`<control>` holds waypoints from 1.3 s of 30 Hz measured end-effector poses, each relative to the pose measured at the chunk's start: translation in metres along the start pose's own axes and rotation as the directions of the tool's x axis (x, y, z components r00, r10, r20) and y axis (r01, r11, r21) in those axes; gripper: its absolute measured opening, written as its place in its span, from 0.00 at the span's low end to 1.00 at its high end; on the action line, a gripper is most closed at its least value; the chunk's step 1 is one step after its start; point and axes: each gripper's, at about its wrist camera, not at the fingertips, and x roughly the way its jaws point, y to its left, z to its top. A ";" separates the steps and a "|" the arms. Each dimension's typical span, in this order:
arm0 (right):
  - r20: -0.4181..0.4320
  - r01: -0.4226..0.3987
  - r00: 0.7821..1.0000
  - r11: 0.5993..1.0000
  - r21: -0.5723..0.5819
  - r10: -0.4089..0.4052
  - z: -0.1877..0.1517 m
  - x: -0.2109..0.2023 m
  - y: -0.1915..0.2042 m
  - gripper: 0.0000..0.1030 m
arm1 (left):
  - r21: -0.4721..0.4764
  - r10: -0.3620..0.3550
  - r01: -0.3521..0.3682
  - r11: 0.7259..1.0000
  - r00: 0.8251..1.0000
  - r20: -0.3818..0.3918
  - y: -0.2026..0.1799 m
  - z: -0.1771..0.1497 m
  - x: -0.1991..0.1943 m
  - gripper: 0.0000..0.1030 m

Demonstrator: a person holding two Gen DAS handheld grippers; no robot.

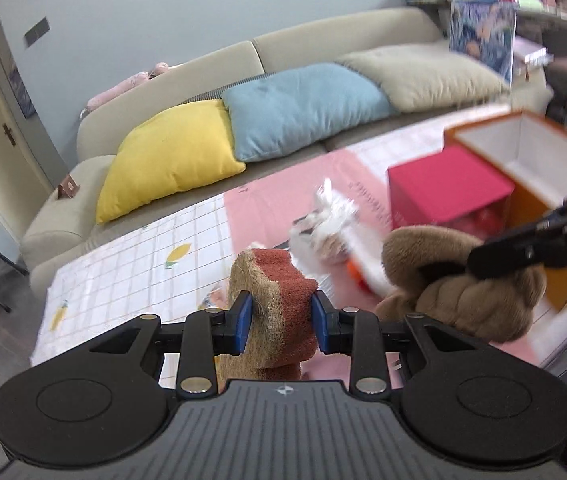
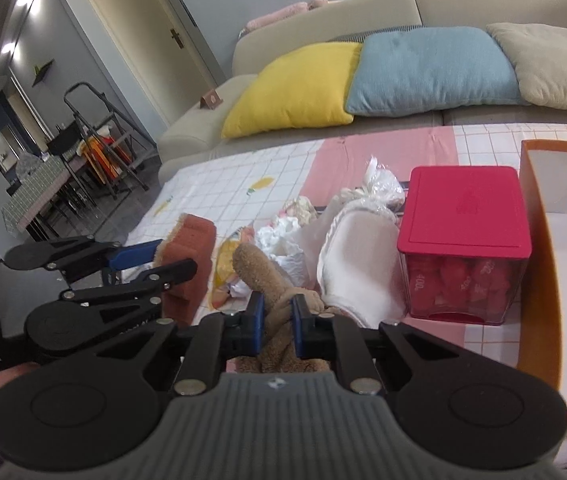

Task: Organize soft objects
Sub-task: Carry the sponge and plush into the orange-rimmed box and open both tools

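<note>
Left gripper raised above the table, blue pads clamped on the sponge. Right gripper just beside it toward the right edge, jaws pinched on the brown plush toy.

Counted items: three sofa cushions, namely one yellow cushion, one blue cushion and one beige cushion; one scouring sponge; one brown plush toy; one red-lidded container; one orange box; two grippers.
</note>
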 end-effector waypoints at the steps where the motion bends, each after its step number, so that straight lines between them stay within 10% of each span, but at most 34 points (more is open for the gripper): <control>1: 0.011 -0.009 1.000 1.000 0.005 0.009 0.000 -0.007 0.001 0.12 | -0.023 -0.013 0.013 1.000 1.000 0.005 0.000 0.002 -0.006 0.35; 17: 0.270 0.065 0.960 0.998 0.021 -0.069 0.016 -0.110 -0.014 0.12 | -0.244 -0.234 0.266 0.932 0.960 0.153 -0.011 0.036 -0.049 0.35; 39: 0.316 0.423 0.833 0.891 0.165 -0.454 0.029 -0.172 -0.124 0.12 | -0.134 -0.629 0.659 0.740 0.748 0.211 -0.126 0.149 0.005 0.35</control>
